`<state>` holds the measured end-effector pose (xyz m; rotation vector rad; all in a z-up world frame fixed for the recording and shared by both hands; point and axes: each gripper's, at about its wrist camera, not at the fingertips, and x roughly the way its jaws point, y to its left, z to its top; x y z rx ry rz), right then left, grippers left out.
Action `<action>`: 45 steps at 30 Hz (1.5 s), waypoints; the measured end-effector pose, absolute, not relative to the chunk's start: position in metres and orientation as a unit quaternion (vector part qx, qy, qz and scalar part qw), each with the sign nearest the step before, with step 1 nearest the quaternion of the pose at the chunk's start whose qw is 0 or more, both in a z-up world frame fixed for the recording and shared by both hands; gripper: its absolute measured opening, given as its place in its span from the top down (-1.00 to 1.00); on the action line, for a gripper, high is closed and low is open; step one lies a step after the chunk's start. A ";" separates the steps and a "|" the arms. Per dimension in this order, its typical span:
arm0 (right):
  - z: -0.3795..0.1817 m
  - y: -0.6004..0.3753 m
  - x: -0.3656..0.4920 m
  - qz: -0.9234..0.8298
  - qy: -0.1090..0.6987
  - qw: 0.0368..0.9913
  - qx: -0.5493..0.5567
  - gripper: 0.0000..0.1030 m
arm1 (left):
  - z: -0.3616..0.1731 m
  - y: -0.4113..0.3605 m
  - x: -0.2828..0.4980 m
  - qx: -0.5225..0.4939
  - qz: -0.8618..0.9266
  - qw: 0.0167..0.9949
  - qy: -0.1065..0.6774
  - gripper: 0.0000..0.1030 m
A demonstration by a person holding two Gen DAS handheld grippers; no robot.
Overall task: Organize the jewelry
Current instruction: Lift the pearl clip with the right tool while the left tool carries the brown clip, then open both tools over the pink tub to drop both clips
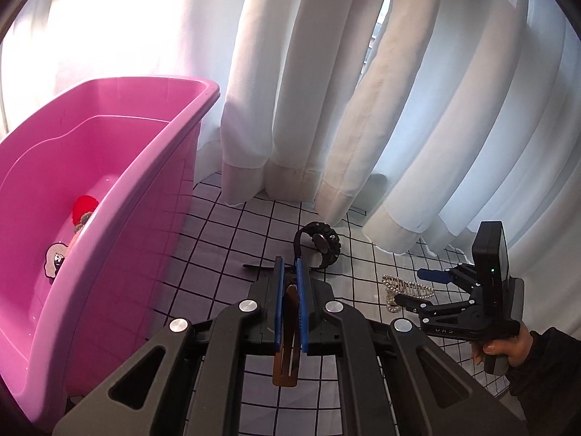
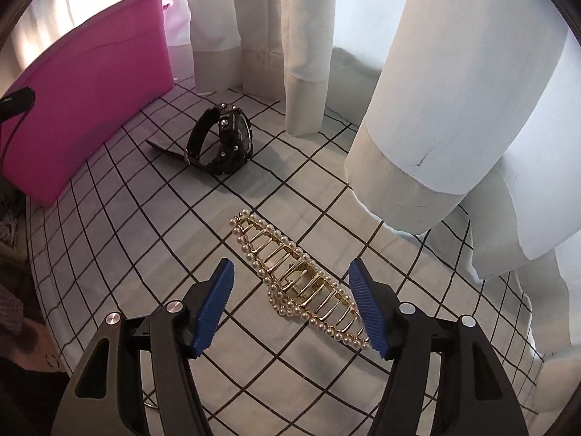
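Brown clip [image 1: 287, 348] (front hidden) pinched between left gripper [image 1: 289, 269] fingers.

White curtains [image 1: 363, 91] hang in deep vertical folds across the whole back of the scene, their hemmed lower edges resting on the surface below. Strong daylight glows through the fabric, brightest at the upper left, and a narrow gap between two folds [image 1: 381, 25] shows a sliver of window behind. The surface is covered with a white cloth [image 2: 145, 239] printed with a thin black grid, lightly wrinkled and crossed by soft shadows from the curtain folds.
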<state>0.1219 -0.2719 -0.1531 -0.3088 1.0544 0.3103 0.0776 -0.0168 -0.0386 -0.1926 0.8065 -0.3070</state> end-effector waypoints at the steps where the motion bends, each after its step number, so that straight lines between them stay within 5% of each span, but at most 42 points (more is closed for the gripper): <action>1: -0.158 -0.273 0.125 0.148 0.508 0.835 -0.152 -0.22 | -0.039 -0.017 0.078 -0.095 -0.148 0.904 0.391 0.86; 8: -0.195 -0.274 0.155 0.142 0.563 0.796 -0.170 -0.21 | -0.037 -0.020 0.076 -0.092 -0.148 0.904 0.391 0.86; 13: -0.193 -0.299 0.155 0.126 0.542 0.827 -0.083 0.27 | -0.037 -0.020 0.075 -0.095 -0.144 0.906 0.386 0.86; 23: -0.183 -0.312 0.129 0.107 0.503 0.857 -0.029 0.31 | -0.040 -0.021 0.077 -0.100 -0.141 0.905 0.390 0.86; 45: 0.029 -0.103 0.149 0.287 0.331 0.899 -0.032 0.31 | 0.061 0.079 0.085 -0.076 -0.118 0.943 0.301 0.86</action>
